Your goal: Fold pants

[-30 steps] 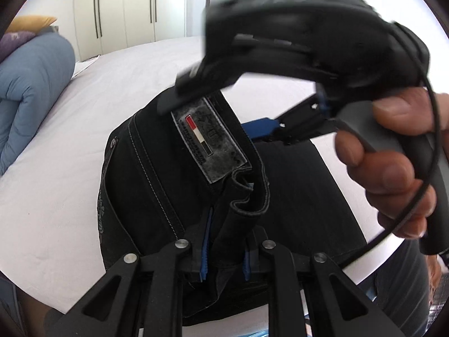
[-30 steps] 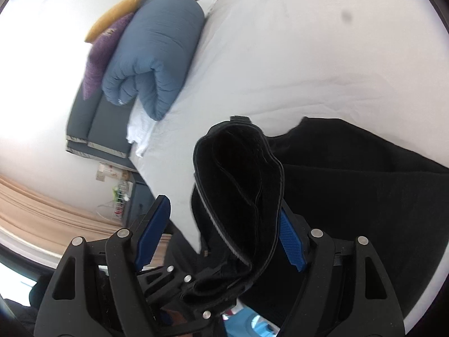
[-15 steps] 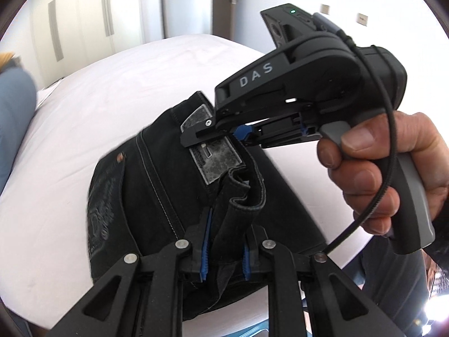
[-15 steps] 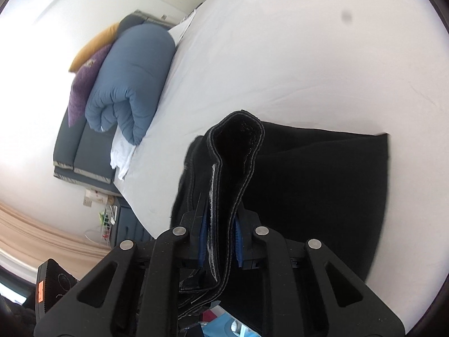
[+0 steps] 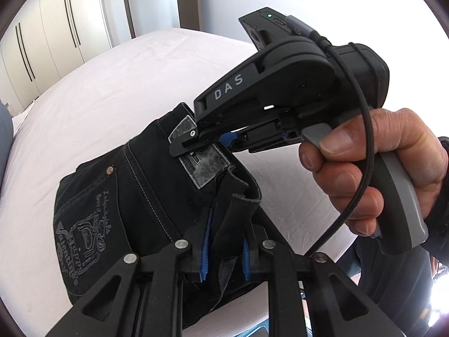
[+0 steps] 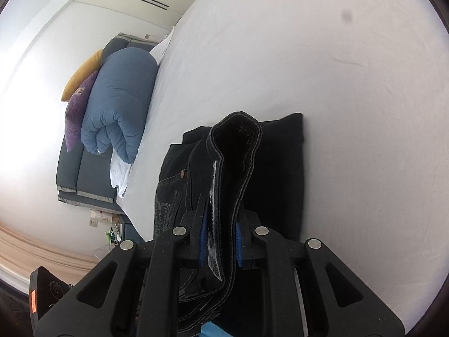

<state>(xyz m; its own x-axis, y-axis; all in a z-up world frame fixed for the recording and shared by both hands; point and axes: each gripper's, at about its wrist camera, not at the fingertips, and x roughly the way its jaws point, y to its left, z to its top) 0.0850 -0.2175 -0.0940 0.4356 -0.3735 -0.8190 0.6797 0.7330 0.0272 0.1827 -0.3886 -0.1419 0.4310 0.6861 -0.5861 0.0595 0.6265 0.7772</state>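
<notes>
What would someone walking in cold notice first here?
Black pants bunched on a white bed, their waistband pinched by two hand-held grippers. The left gripper clamps the near edge; the right gripper, gripped by a hand, bites by the grey patch. Beyond the bed's edge lies a rolled blue duvet.

"DAS" is printed in pale letters on the black plastic right gripper [image 5: 185, 147], centre of the left wrist frame; "Valentines" is stitched on the black denim pants' pocket [image 5: 81, 236], lower left.
</notes>
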